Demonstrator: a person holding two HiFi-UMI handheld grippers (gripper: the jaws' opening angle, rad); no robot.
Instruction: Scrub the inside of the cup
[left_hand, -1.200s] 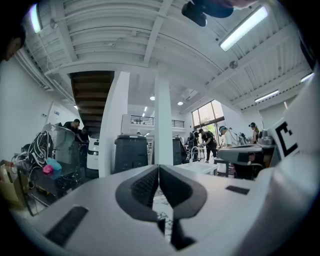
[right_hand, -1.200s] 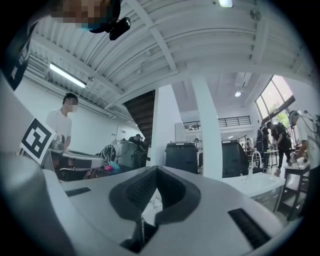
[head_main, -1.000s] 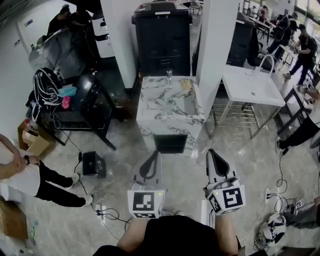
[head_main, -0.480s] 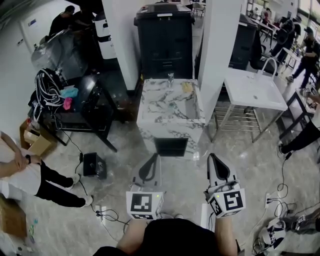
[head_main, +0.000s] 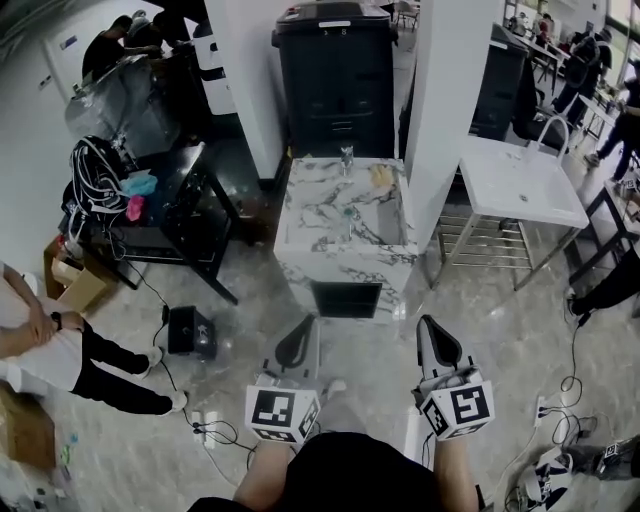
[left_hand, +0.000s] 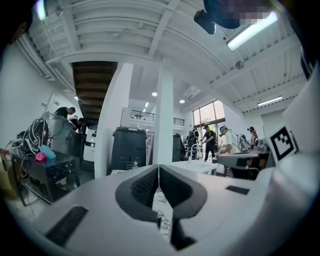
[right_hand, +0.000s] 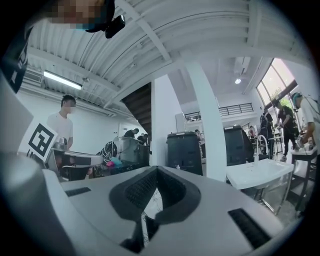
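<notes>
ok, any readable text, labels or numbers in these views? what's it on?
No readable text anywhere.
Left marker cube, right marker cube: square code patterns only, no letters.
Blue door sign: too small to read.
White label atop black cabinet: too blurred to read.

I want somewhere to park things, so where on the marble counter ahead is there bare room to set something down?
The white-and-grey marble counter is bare along its left side and near edge. Its far edge is busier: a clear glass and a yellow sponge sit there. The black side table on the left is crowded with cables.
</notes>
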